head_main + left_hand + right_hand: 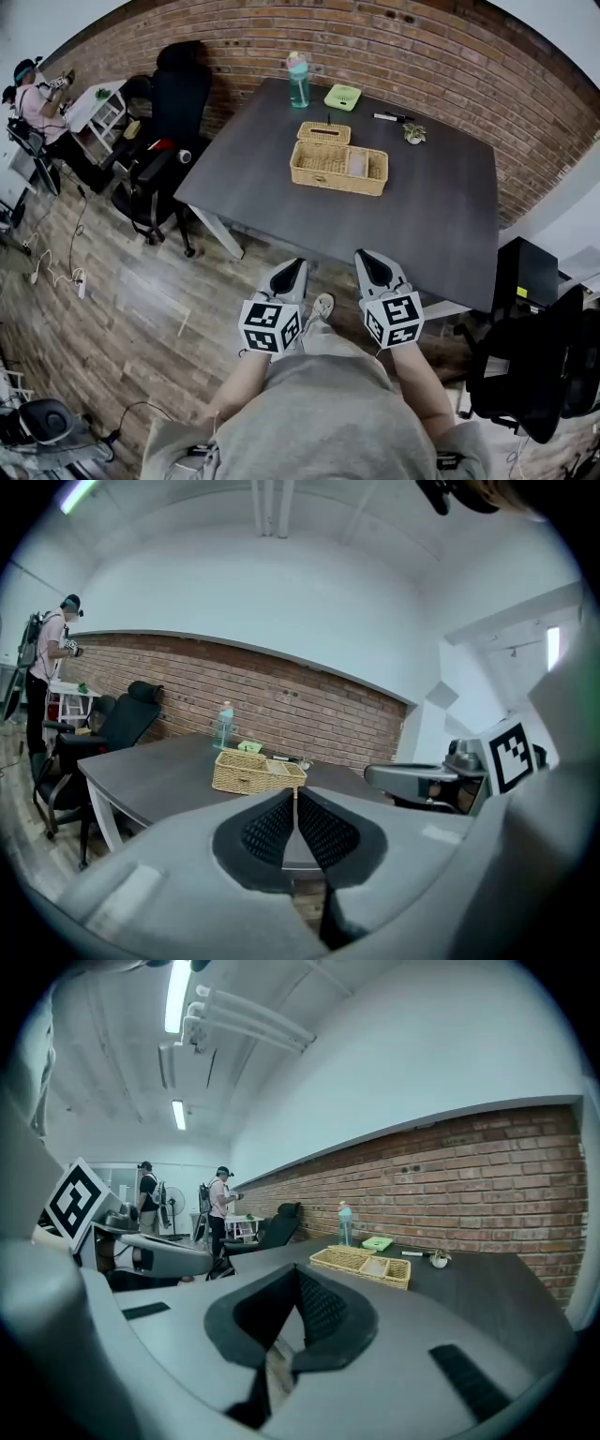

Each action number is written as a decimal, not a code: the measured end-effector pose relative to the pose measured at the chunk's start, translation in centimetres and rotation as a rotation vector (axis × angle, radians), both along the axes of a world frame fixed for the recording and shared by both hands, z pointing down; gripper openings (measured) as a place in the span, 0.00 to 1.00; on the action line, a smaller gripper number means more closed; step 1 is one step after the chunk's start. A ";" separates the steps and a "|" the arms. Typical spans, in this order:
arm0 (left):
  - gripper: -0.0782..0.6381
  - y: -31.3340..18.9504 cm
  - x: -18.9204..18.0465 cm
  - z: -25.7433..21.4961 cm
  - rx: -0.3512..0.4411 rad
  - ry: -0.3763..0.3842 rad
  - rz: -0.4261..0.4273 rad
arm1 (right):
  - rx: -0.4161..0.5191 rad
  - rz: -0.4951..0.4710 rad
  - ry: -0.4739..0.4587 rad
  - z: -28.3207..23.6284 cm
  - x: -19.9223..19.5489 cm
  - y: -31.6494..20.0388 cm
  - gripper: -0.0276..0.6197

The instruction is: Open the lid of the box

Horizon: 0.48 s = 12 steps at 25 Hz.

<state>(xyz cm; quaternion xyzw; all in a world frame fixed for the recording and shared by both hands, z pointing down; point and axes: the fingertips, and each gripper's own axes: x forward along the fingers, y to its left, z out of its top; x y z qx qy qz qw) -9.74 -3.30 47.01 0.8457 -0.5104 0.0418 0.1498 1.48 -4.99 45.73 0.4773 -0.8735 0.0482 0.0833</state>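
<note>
A: Head view: left tongs (pixel 286 278) and right tongs (pixel 375 269) side by side close to the person's body, over the floor, short of the bench (pixel 441 216); state?

B: both closed, nothing in them; left gripper view has the pads (pixel 270 831) meeting tip to tip, right gripper view the same, no object between; where's the box?

A: wicker box (pixel 337 167) mid-bench, well apart from both tongs; a smaller woven section (pixel 324 132) touches its far side; I read that as the lid, can't tell if it's hinged or just resting; nothing touched, so I'd judge the task not started

B: risks?

A: tongs arriving shut would only shove the box, so they need opening first; box looks light, so pulling the lid with one pair and no hold from the other could lift or slide the whole thing; weave looks rough and thin at the rim, so the pads may slip off; bottle (pixel 298 80) stands near the bench's far corner, tall and narrow, and a wide swing past the lid could tip it

B: pen (pixel 388 117) and green tray (pixel 342 97)?

A: beyond the box, toward the brick wall; only in the way if the box gets pushed back
</note>
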 end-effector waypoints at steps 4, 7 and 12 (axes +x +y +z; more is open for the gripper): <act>0.14 1.5 0.2 -0.3 0.006 -0.001 0.006 | 0.001 0.003 -0.008 0.0 0.1 2.0 0.05; 0.14 2.5 0.5 -0.2 0.007 -0.003 0.008 | 0.004 0.007 -0.015 0.2 0.3 3.2 0.05; 0.14 3.3 0.5 -0.3 0.007 -0.006 0.008 | -0.008 0.011 -0.022 0.7 0.3 4.2 0.05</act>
